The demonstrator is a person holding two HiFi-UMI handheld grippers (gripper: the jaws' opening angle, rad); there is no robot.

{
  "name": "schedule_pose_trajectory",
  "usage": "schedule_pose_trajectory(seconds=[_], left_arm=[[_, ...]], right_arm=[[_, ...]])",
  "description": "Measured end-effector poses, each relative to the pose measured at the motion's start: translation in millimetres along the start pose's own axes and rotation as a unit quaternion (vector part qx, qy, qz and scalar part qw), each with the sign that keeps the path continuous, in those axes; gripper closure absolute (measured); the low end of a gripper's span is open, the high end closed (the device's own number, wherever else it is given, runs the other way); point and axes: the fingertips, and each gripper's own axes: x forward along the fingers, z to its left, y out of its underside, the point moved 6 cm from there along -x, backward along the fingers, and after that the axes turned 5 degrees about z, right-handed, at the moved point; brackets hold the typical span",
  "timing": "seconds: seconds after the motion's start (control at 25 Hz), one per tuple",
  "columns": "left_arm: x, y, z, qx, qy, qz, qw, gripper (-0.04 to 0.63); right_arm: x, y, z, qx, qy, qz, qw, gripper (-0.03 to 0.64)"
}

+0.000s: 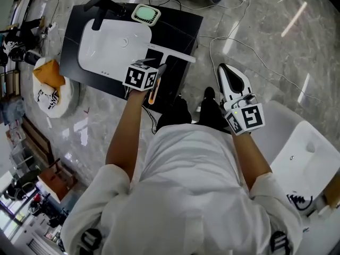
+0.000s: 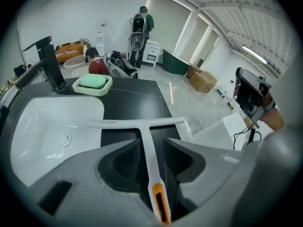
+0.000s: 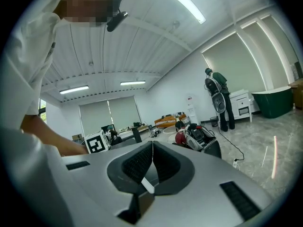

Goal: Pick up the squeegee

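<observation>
As one squeegee (image 2: 137, 122) lies flat, the left gripper (image 2: 151, 144) straddles it.

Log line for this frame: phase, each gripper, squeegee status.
phase: pre-grasp | left gripper: open, jaws astride squeegee handle, not clamped | right gripper: shut, empty | squeegee: lying on black countertop

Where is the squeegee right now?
The squeegee lies on the black countertop just right of the white sink basin; in the left gripper view its handle runs, unclamped, between the jaws of the open left gripper.
</observation>
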Motion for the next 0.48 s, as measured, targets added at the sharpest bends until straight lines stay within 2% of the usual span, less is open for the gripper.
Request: schedule_pose_trajectory(seconds=[0.48], left_arm=[[24, -1, 4, -0.002, -0.013, 0.044, 0.999, 0.443]], right_arm=[[-9, 7, -11, 0.004, 0.015, 0.004, 1.0, 0.601]])
